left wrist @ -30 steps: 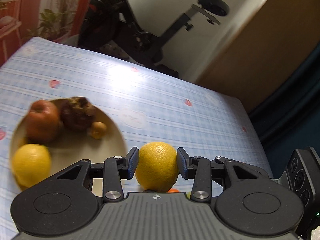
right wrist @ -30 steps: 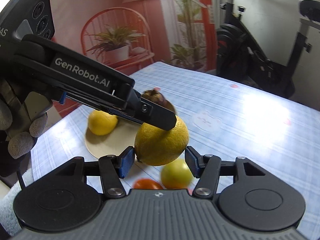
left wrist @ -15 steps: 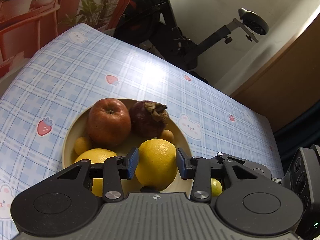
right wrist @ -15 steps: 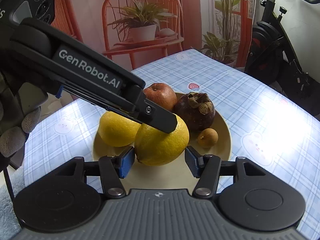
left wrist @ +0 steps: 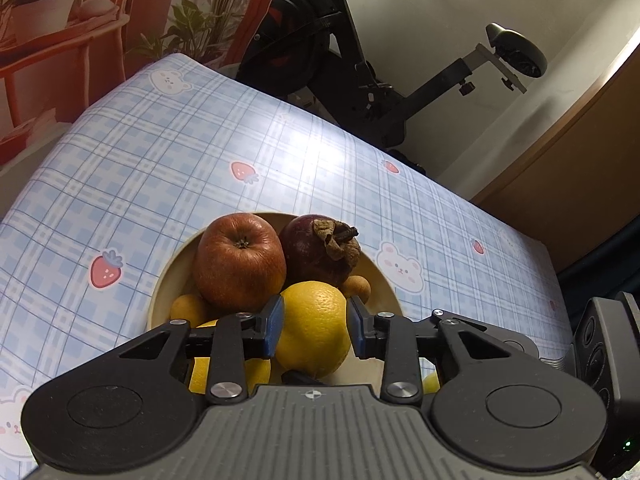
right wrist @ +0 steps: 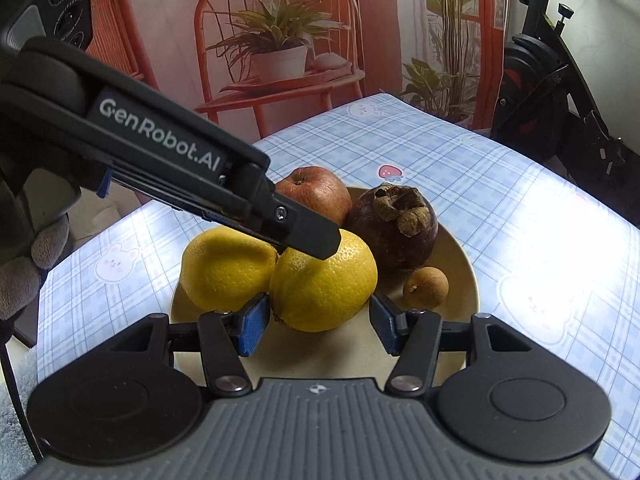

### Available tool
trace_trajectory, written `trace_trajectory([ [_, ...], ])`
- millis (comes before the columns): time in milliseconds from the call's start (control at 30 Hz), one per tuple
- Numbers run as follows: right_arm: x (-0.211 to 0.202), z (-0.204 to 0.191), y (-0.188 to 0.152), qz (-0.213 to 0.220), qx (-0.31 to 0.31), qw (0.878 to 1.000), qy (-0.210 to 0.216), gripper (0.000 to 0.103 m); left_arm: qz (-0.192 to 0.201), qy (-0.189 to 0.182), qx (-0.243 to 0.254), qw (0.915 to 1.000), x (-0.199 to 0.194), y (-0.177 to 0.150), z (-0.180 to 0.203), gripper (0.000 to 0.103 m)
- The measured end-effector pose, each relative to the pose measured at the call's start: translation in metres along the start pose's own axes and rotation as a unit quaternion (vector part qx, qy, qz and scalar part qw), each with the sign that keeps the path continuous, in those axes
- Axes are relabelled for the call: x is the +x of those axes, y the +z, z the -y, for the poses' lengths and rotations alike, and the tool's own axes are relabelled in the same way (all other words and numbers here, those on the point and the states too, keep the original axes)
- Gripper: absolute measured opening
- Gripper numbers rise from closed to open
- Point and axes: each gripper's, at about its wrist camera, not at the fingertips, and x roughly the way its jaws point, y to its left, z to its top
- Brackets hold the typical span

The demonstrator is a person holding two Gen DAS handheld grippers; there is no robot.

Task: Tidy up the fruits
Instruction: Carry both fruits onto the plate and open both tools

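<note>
A yellow citrus fruit [left wrist: 312,320] sits between the pads of my left gripper [left wrist: 314,318], whose jaws are closing and press on its sides. In the right wrist view the same citrus [right wrist: 324,284] fills my right gripper [right wrist: 318,318], both pads against it. One left-gripper finger [right wrist: 308,234] lies across its top. The fruit is low over a beige plate [right wrist: 460,272] and touches a second yellow citrus [right wrist: 224,268]. Also on the plate are a red apple [left wrist: 240,260], a dark mangosteen [left wrist: 316,252] and a small brown fruit [right wrist: 425,287].
The plate stands on a blue checked tablecloth [left wrist: 160,160] with bear and strawberry prints. A gloved hand [right wrist: 24,272] holds the left gripper. A bit of another yellowish fruit [left wrist: 430,382] shows beside the plate. An exercise bike [left wrist: 360,60] and orange plant stands lie beyond the table.
Both grippers brought the citrus from above the bare cloth to over the plate, then stopped beside the other citrus. The left jaws have narrowed slightly on it.
</note>
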Motion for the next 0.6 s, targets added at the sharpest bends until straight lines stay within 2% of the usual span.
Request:
trace_trajectory([
  [333, -0.006, -0.007, -0.001, -0.001, -0.007, 1.000, -0.018, 0.059, 0.017, 0.024, 0.013, 0.9995, -0.015, -0.002, 0.009, 0.036],
  [600, -0.038, 0.003, -0.012, 0.019, 0.011, 0.999, -0.034, 0.059, 0.042, 0.064, 0.028, 0.9967, -0.033, -0.011, 0.023, 0.036],
])
